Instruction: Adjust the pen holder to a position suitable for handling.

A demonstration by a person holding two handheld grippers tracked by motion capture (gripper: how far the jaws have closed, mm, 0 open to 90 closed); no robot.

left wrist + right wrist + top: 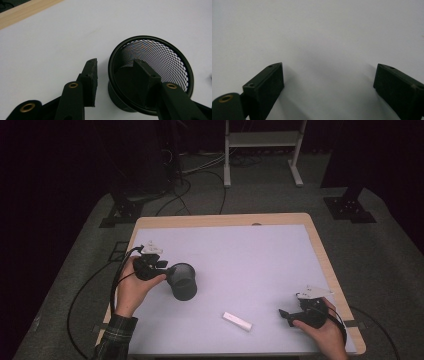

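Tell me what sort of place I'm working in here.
Probably a lab or recording studio, not a home. The table has a plain white mat and stands on grey carpet against dark surroundings. Cables run across the floor, and black stand bases flank the table, likely for cameras or lights.

Dim room, lit mainly over the pale lilac-white mat (240,255) covering a light wooden table top (220,220). Below and around it, grey carpeted floor (385,265). Beyond the far edge, a white metal frame stand (262,140) on two legs. Black cables (200,170) strewn across the floor near it. Two black flat metal base plates: one far left (122,212), one far right (348,207). Back of the room lost in darkness.
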